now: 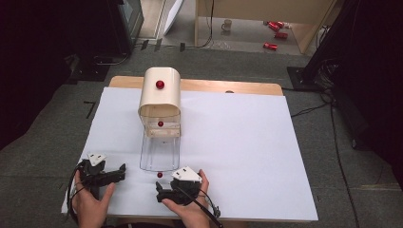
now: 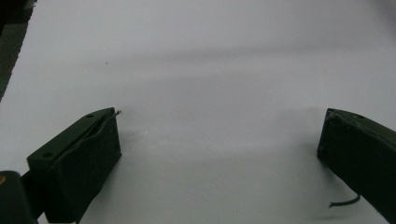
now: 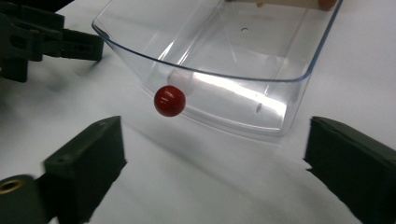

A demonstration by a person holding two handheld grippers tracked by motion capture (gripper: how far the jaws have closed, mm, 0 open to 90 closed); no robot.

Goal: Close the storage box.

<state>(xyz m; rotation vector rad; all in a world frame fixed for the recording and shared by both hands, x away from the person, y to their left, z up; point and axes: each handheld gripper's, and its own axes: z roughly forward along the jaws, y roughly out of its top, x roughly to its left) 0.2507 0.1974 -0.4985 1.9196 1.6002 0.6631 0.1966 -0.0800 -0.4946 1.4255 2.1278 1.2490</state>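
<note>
A cream box with a rounded top [image 1: 161, 100] stands at the back middle of the white sheet, with a red knob [image 1: 160, 84] on top. Its clear plastic door [image 1: 159, 153] lies folded down flat toward me. At the door's near edge is a small red ball handle [image 1: 159, 175] [image 3: 169, 101]. My right gripper [image 1: 161, 189] [image 3: 215, 140] is open just short of that handle, which sits a little left of centre between its jaws. My left gripper [image 1: 121, 172] [image 2: 219, 135] is open low over bare white sheet, left of the door. It also shows in the right gripper view [image 3: 46, 39].
The white sheet [image 1: 237, 142] covers most of the wooden table [image 1: 228, 86]. A second red dot [image 1: 160, 124] shows at the box's mouth. Several red cans [image 1: 275, 33] and a mug [image 1: 227, 24] lie on the floor far behind. Dark stands flank the table.
</note>
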